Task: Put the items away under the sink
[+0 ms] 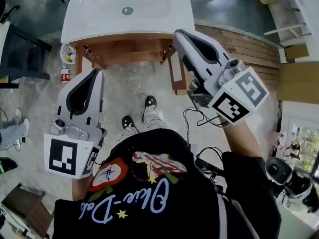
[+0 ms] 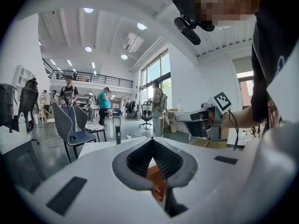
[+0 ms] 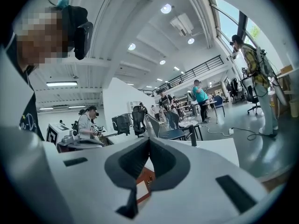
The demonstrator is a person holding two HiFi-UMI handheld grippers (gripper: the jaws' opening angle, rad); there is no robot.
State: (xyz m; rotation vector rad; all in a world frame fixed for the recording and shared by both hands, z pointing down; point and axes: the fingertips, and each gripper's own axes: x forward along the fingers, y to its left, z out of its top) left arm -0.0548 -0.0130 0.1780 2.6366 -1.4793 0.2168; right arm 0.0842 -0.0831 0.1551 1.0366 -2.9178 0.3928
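A white sink [image 1: 99, 14] tops a wooden cabinet [image 1: 124, 48] whose right door [image 1: 177, 76] stands swung out. Left of the cabinet on the floor are a small white basket of items [image 1: 68, 54] and a red-and-white bottle [image 1: 65, 75]. My left gripper [image 1: 96, 72] hovers in front of the cabinet's left side, its jaws meeting at the tip with nothing between them [image 2: 152, 140]. My right gripper [image 1: 177, 33] is held higher, at the cabinet's upper right corner, its jaws also closed and empty [image 3: 149, 139]. Neither touches an item.
The person's feet [image 1: 139, 114] stand on the stone floor just before the cabinet. A black table [image 1: 20, 54] is at the left, wooden decking [image 1: 249, 49] at the right and cables [image 1: 199, 118] by the right foot. People and chairs [image 2: 74, 125] fill the hall beyond.
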